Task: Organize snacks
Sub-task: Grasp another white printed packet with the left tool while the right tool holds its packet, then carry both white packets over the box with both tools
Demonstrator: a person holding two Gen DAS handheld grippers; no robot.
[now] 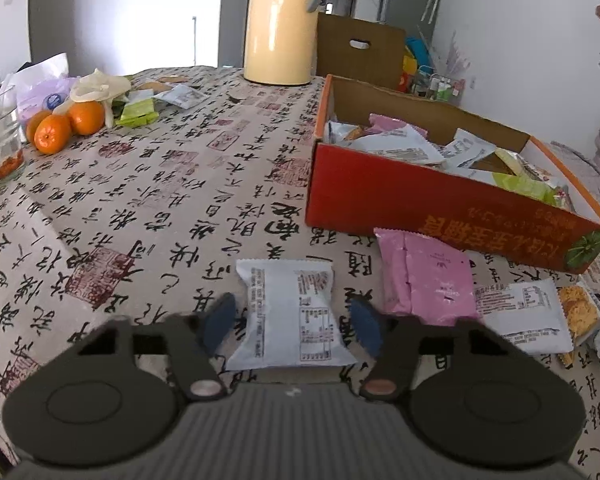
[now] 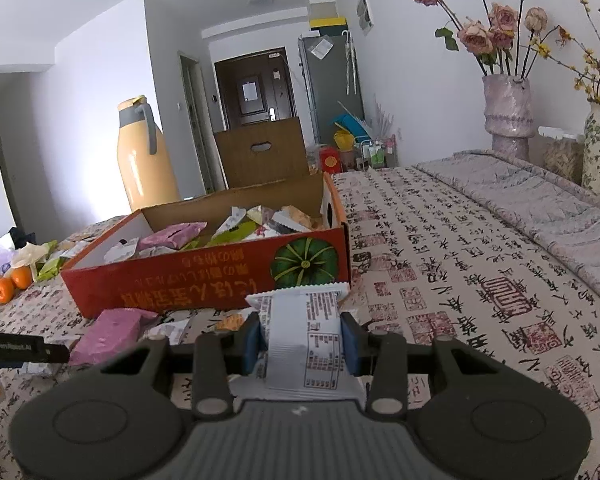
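My left gripper (image 1: 292, 322) is open, its blue pads either side of a white snack packet (image 1: 290, 312) lying on the tablecloth. A pink packet (image 1: 432, 276) and another white packet (image 1: 524, 312) lie to its right, in front of the red cardboard box (image 1: 420, 200) holding several snack packets. My right gripper (image 2: 302, 340) is shut on a white snack packet (image 2: 304, 340), held above the table in front of the red box (image 2: 204, 284). A pink packet (image 2: 112, 334) lies at the lower left there.
A yellow thermos jug (image 1: 280, 24) stands behind the box. Oranges (image 1: 66, 126), a green packet (image 1: 138, 114), plastic bags and a glass (image 1: 0, 140) sit at the far left. Flower vases (image 2: 508, 116) and a folded grey blanket (image 2: 540, 196) are at the right.
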